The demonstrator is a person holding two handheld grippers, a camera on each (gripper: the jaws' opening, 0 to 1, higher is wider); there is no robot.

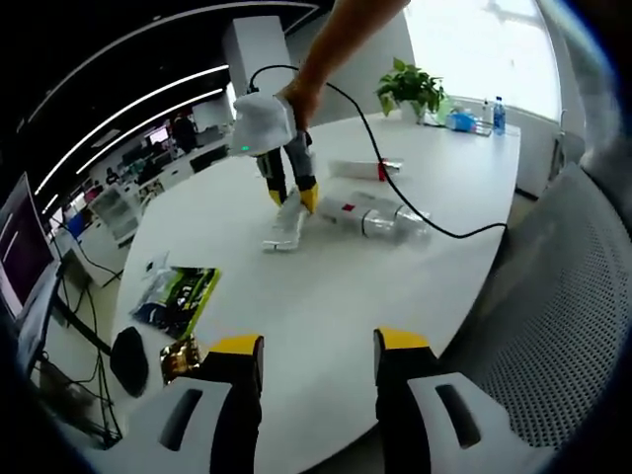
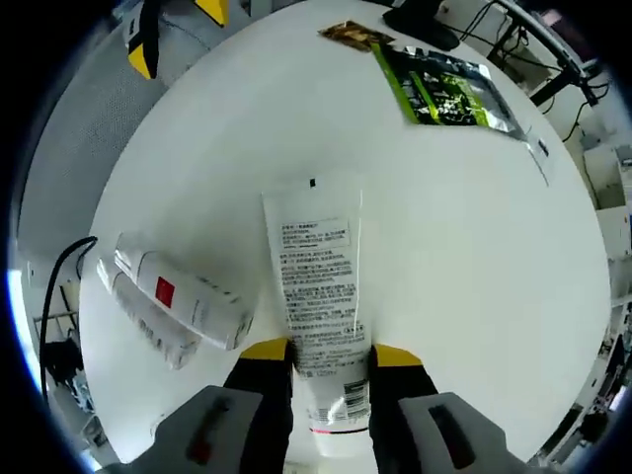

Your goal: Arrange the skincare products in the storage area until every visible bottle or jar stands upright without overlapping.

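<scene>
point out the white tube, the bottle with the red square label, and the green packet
white tube (image 2: pixel 314 267): right gripper view, printed back panel.
bottle with the red square label (image 2: pixel 188 293): right gripper view, white side wall.
green packet (image 2: pixel 444 89): right gripper view, middle of its face.

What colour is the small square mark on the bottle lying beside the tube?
Red, on the white plastic bottle lying left of the white printed tube; clearest in the right gripper view.

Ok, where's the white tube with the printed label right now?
In the right gripper view the white tube lies flat on the white table, between the right claw's yellow tips, with a white bottle on its left.
</scene>
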